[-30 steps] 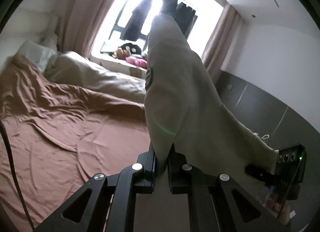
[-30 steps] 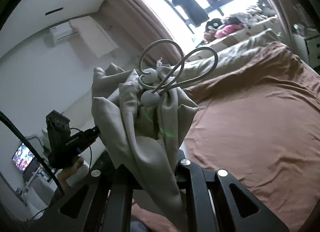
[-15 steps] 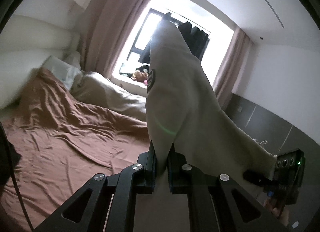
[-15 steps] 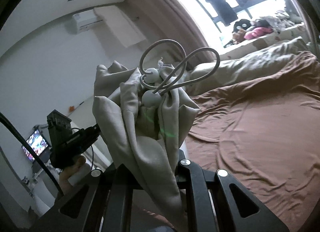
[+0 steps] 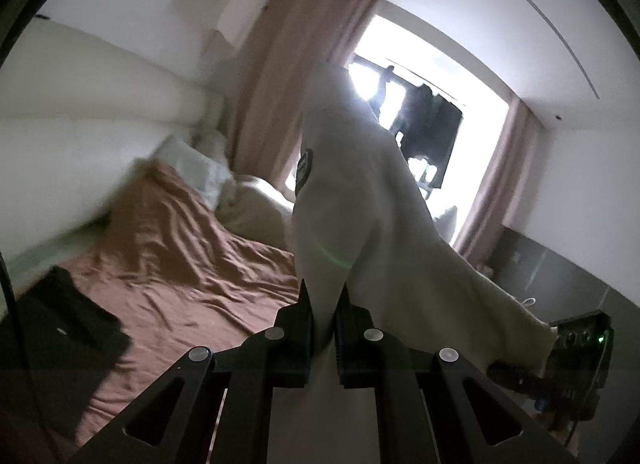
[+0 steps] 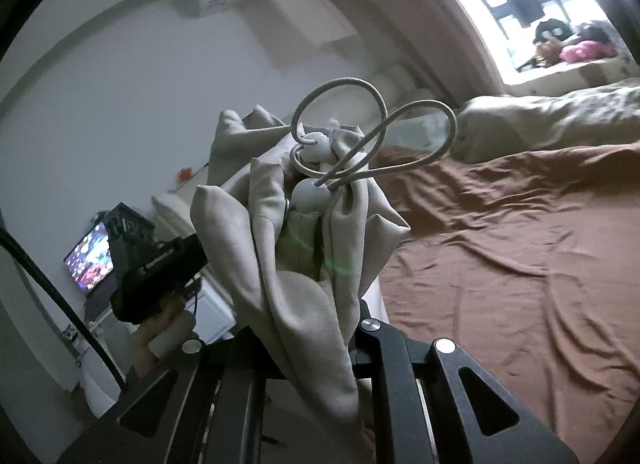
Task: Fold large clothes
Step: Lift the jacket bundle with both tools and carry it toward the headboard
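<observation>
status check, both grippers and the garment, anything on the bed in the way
Left gripper and right gripper: jaws shut on beige garment, held above brown bed. Black item lies on bed's near corner.

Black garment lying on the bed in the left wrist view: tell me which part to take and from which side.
Take the black garment by its corner nearest the middle of the brown sheet, coming from that open side. It lies flat, so a low, nearly level approach should slide one finger under the edge. Both claws are full: the left claw and the right claw are shut on the beige garment.
</observation>
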Available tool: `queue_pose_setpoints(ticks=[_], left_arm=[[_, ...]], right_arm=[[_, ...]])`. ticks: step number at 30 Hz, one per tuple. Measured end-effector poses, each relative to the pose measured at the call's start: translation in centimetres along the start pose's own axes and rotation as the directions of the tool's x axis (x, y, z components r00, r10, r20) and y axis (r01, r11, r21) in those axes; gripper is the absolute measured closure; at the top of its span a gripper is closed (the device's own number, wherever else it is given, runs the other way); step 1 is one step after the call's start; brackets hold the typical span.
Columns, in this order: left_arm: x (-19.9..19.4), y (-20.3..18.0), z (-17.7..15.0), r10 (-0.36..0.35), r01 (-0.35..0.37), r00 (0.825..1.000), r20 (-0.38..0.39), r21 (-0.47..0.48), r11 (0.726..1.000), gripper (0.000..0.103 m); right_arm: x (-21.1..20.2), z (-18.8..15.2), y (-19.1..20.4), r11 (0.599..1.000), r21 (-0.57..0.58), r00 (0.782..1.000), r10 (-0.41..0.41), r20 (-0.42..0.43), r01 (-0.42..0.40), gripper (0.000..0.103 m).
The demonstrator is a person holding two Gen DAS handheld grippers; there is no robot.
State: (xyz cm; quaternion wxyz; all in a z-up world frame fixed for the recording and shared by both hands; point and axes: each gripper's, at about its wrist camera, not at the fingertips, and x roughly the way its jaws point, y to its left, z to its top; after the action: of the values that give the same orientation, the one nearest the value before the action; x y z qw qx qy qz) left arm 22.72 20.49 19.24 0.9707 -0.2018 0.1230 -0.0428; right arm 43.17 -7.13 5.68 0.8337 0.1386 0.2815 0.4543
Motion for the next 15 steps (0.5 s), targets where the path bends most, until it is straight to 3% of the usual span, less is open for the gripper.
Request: queue_pose_setpoints(ticks=[8, 15], left_arm=[[-5.7, 9.4, 3.8, 0.115, -0.12, 0.991, 0.068, 0.066, 0.991, 0.095], [-9.4, 17.9, 5.6, 0.261, -0.267, 0.961, 0.091, 0.064, 0.962, 0.095]], right_arm=[[11.6, 0.3, 2.6, 0.989, -0.028, 0.988, 0.141, -0.065, -0.143, 0.095], [21.4, -0.7, 5.4, 0.973, -0.03, 0.962, 0.221, -0.162, -0.229, 0.095]])
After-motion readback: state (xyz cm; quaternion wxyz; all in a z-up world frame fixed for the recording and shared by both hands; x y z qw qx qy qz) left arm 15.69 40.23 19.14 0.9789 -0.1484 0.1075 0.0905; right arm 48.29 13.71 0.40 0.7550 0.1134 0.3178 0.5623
